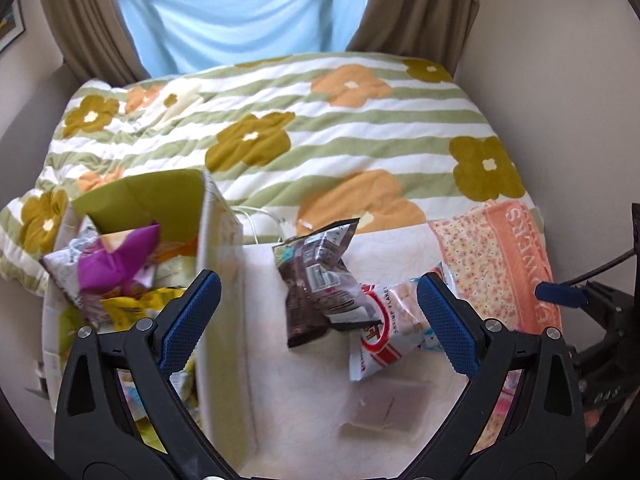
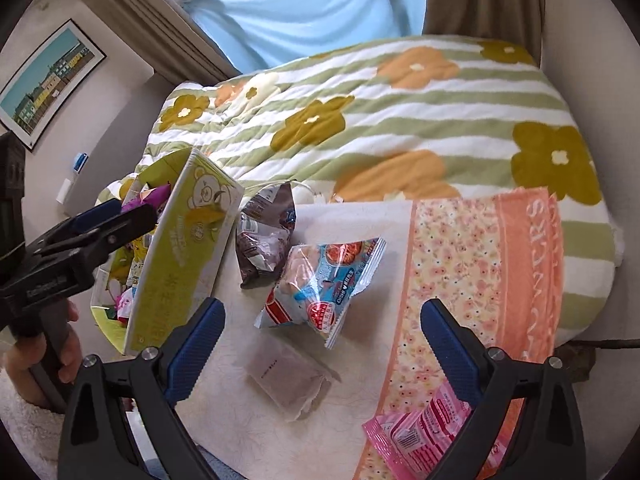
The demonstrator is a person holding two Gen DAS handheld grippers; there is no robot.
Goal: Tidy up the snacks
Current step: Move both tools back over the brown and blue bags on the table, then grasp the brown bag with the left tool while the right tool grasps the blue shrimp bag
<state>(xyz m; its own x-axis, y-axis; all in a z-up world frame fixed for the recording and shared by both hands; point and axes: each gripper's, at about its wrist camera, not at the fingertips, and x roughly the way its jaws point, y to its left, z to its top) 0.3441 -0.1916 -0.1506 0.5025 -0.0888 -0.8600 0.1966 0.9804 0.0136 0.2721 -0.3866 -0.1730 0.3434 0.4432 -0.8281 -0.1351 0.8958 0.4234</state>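
Left gripper [image 1: 318,312]: jaws spread wide, nothing between them. It hangs over the white board, its left finger [image 1: 188,322] over the right wall of the box. In the right wrist view it enters from the left edge [image 2: 100,216], held by a hand [image 2: 60,354].

Right gripper [image 2: 322,344]: jaws wide apart, holding nothing. It is poised above the board, the grey packet between its fingers and lower in the frame.

Box [image 2: 180,256]: green and white carton with a bear print, at the left end of the board, open at the top. Several snack packets lie inside, among them a purple one [image 1: 116,260] and a yellow one [image 1: 128,306].

Brown packet [image 1: 320,280]: outside the box, just right of its wall, crumpled, resting partly on the red and white packet.

Red and white packet [image 1: 384,332]: on the board, printed "SHRIMP FLAKES", touching the brown packet.

Blue packet [image 2: 332,280]: clear-windowed wrapper lying over the red and white one, near the board's middle.

Grey packet [image 2: 286,380]: flat, pale, alone on the board nearest the camera.

Pink packet [image 2: 416,436]: on the flowered towel, at the lower right.

Towel [image 2: 500,280]: orange and floral, right of the board.

Board [image 2: 360,360]: white, on the flowered quilt [image 2: 400,120].
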